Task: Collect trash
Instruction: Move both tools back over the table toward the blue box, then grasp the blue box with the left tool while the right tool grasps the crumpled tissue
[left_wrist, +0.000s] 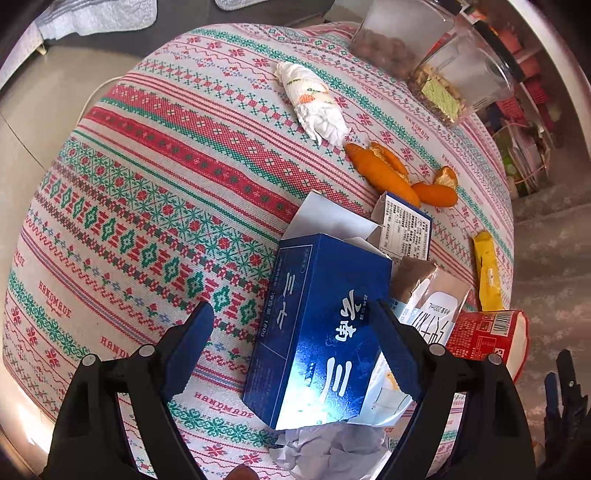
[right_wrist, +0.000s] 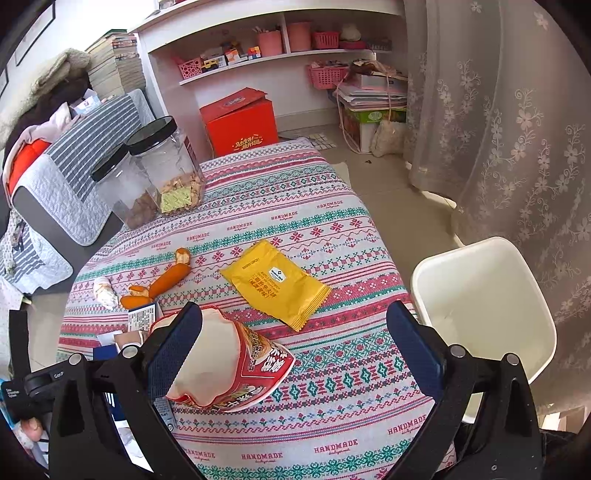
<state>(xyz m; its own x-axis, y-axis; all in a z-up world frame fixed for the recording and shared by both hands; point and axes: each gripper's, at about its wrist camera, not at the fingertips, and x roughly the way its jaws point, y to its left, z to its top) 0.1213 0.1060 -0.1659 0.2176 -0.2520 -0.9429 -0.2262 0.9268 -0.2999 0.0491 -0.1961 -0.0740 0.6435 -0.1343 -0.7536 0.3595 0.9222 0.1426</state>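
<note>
1. Left gripper (left_wrist: 291, 350): jaws spread wide, nothing clamped. It points steeply down over the blue box (left_wrist: 314, 332), which lies flat with an end flap open. The box sits between the fingers, but the pads don't press on it. Likely a lineup for a grab across the box's width.
2. Tablecloth (left_wrist: 147, 206): the left half is bare and the trash bunches to the right, so both hands work one cluster.
3. Crumpled paper (left_wrist: 332, 450) lies just below the blue box, touching its near end. It's probably in the way of a clean pinch.
4. A rolled tissue (left_wrist: 314, 103) and orange peel (left_wrist: 384, 173) lie further up the cloth, well apart from both grippers and untouched.
5. Two clear jars (right_wrist: 162, 173) with black lids stand upright at the far edge with snacks inside. Judged not trash, so they stay put.
6. Right gripper (right_wrist: 295, 343): jaws open, holding nothing. A red paper cup (right_wrist: 236, 362) lies tipped on its side, mouth toward the left finger and right beside it. Contact can't be told. A likely next target.
7. A yellow wrapper (right_wrist: 277, 284) lies flat beyond the cup, near it but apart.
8. A white bin (right_wrist: 491, 306) stands off the table's right edge, open top and looking empty. It's close to the right hand, so drops should be short.
</note>
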